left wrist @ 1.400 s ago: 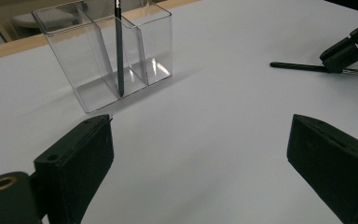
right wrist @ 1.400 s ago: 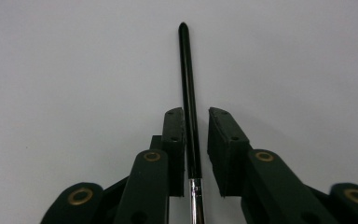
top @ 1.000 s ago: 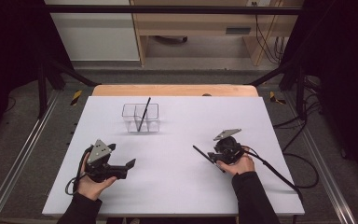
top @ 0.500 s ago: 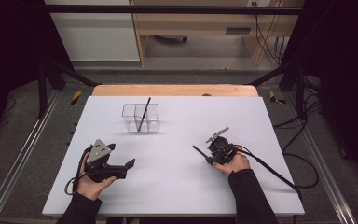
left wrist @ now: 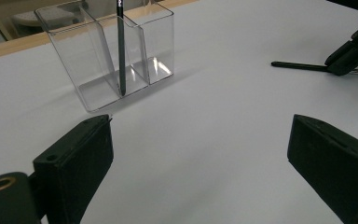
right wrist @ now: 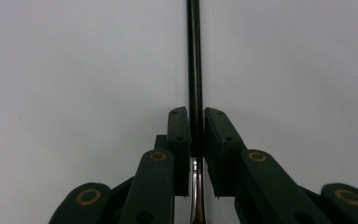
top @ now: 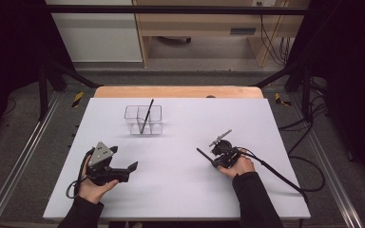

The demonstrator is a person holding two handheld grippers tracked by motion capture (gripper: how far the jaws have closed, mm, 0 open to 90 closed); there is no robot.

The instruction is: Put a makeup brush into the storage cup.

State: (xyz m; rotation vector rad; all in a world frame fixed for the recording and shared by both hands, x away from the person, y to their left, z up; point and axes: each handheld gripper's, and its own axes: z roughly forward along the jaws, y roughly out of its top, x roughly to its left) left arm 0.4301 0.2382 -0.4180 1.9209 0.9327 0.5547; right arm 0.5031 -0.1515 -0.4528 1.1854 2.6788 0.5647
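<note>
A clear two-compartment holder (top: 142, 122) stands on the white table (top: 180, 190) at the back left, with a black pen (top: 147, 114) leaning in it. In the left gripper view the holder (left wrist: 93, 56) and its pen (left wrist: 120, 51) lie ahead of my left gripper (left wrist: 200, 154), whose jaws stand wide apart with nothing between them. In the high view my left gripper (top: 129, 172) rests at the front left. My right gripper (top: 215, 160) is shut on a second black pen (top: 202, 154), low over the table at the right. The right gripper view has the jaws (right wrist: 196, 135) clamped on that pen (right wrist: 195, 60).
A wooden strip (top: 176, 91) edges the table's far side. A cable (top: 280, 175) trails from the right gripper across the table's right part. Metal rails (top: 19, 166) run along both sides. In the left gripper view the right gripper (left wrist: 354, 51) shows at the far right.
My right gripper has rolled and shifted slightly left with the pen in it; its grey plate now stands more on edge. The left gripper has not moved.
</note>
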